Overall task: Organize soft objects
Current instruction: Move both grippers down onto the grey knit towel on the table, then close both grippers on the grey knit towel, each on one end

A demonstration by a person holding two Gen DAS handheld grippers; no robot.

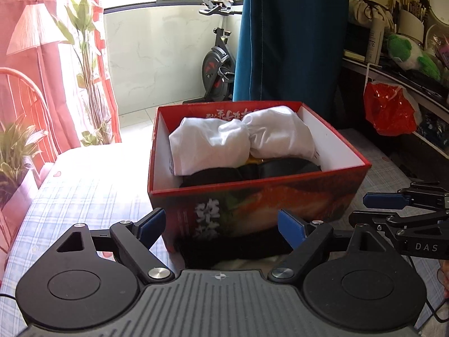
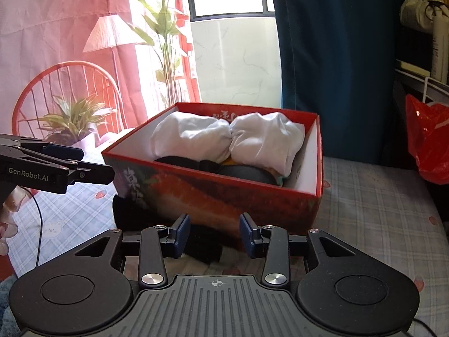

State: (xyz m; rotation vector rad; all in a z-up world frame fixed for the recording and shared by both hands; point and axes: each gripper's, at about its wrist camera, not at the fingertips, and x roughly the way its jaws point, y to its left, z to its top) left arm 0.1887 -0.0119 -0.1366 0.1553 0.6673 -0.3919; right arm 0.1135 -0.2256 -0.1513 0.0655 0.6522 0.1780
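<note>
A red cardboard box [image 1: 252, 196] [image 2: 224, 196] stands on the bed. In it lie two white rolled cloth bundles [image 1: 241, 137] [image 2: 227, 137] on top of dark rolled items [image 1: 213, 175] [image 2: 244, 172]. A dark soft item [image 1: 224, 250] [image 2: 202, 245] lies on the bed against the box's near side. My left gripper [image 1: 221, 224] is open and empty, its jaws on either side of that dark item; it also shows in the right wrist view [image 2: 92, 163]. My right gripper [image 2: 214, 233] is open and empty just before the box; it also shows in the left wrist view [image 1: 362, 207].
The bed has a plaid sheet [image 1: 84, 196] [image 2: 378, 210]. A red plastic bag [image 1: 390, 109] [image 2: 429, 143] hangs at the right by a cluttered shelf [image 1: 407, 64]. A blue curtain [image 1: 289, 36] and an exercise bike [image 1: 217, 61] stand behind the box. A printed pink curtain [image 2: 70, 42] hangs at the left.
</note>
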